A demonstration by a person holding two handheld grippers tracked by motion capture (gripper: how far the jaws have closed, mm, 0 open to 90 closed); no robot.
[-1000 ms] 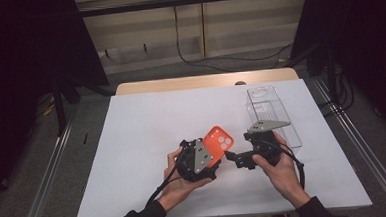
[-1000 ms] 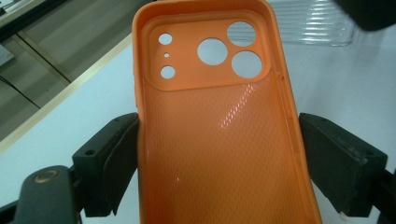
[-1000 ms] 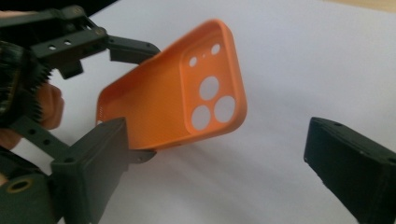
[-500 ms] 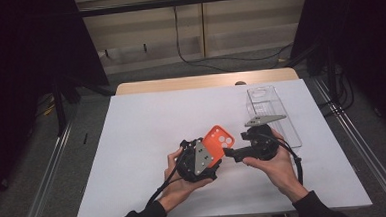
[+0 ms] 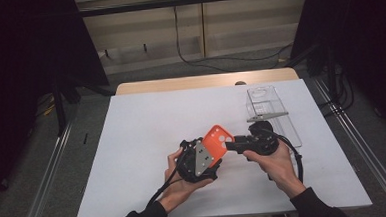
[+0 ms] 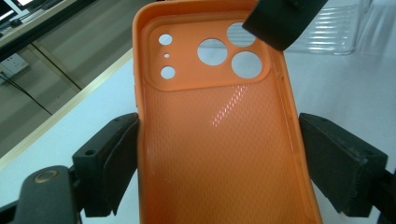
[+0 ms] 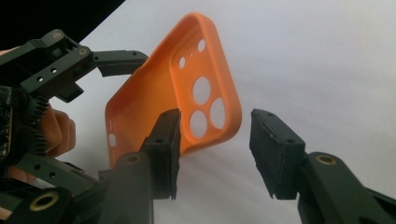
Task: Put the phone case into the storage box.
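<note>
Orange phone case (image 6: 219, 140) — in left gripper (image 6: 219, 154)

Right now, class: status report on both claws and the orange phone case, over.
Left claw shut on orange phone case, held off the table. Right claw open, jaws straddling the case's camera-end corner. Clear plastic box behind, apart.

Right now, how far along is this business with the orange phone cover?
Done: the left gripper grips the orange phone case by its long edges, off the table. In hand: the open right gripper reaches its camera-hole end, not yet clamped. Probably left: taking it over, maybe toward the clear box.
</note>
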